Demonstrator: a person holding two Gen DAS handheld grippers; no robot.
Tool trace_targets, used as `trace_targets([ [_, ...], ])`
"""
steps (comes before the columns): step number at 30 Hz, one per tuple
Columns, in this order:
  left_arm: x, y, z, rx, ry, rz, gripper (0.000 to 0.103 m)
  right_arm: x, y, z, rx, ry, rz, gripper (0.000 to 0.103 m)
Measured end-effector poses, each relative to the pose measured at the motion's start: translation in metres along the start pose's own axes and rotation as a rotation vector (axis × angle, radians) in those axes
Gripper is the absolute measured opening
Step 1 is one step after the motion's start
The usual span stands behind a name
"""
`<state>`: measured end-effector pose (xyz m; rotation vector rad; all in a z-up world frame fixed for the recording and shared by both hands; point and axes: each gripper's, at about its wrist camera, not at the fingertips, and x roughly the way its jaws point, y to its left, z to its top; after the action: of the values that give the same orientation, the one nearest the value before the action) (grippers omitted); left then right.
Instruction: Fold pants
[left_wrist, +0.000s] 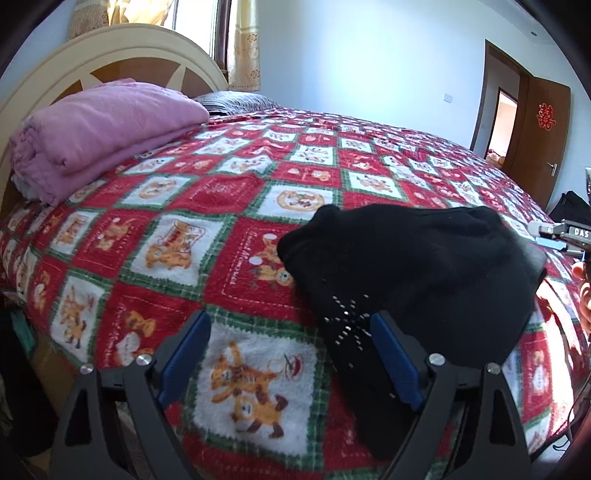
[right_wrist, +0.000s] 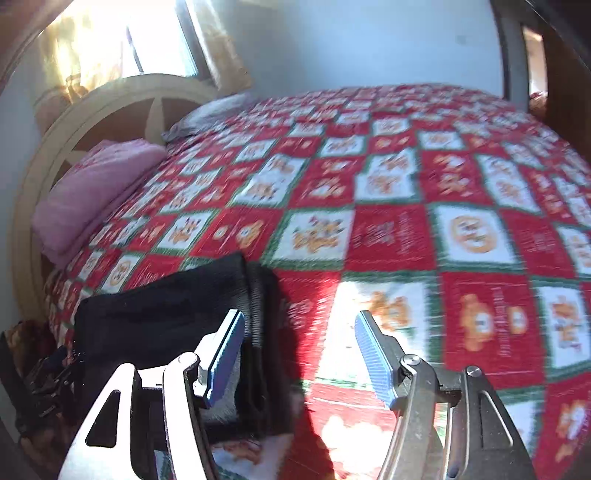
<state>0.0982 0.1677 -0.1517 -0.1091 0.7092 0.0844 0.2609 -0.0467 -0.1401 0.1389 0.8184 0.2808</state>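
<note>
Bedroom w/ a red-checked blanket (left_wrist: 229, 192) over the bed; our black pants (left_wrist: 413, 280) lay on it near the front edge, already bunched into a compact folded stack. We judged folding mostly done, maybe a final tidy left. Left gripper (left_wrist: 288, 354) and right gripper (right_wrist: 299, 358) both gaped wide, holding nothing. Pink folded quilt (left_wrist: 99, 129) sat by the headboard (left_wrist: 110, 48), well apart, nothing blocking.

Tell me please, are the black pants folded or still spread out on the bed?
Folded: the pants lie as a compact, layered bundle on the blanket, with stacked edges in the right view and no legs spread out.
</note>
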Motion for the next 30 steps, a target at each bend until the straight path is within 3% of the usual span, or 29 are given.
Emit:
trace_targets([
  [17, -0.092, -0.037, 0.027, 0.038, -0.197, -0.075, 0.102, -0.117, 0.024, -0.04, -0.067, -0.103, 0.031, 0.064],
  [30, -0.112, -0.048, 0.031, 0.062, -0.234, -0.076, 0.103, -0.157, 0.057, -0.042, -0.14, -0.177, 0.066, 0.066],
])
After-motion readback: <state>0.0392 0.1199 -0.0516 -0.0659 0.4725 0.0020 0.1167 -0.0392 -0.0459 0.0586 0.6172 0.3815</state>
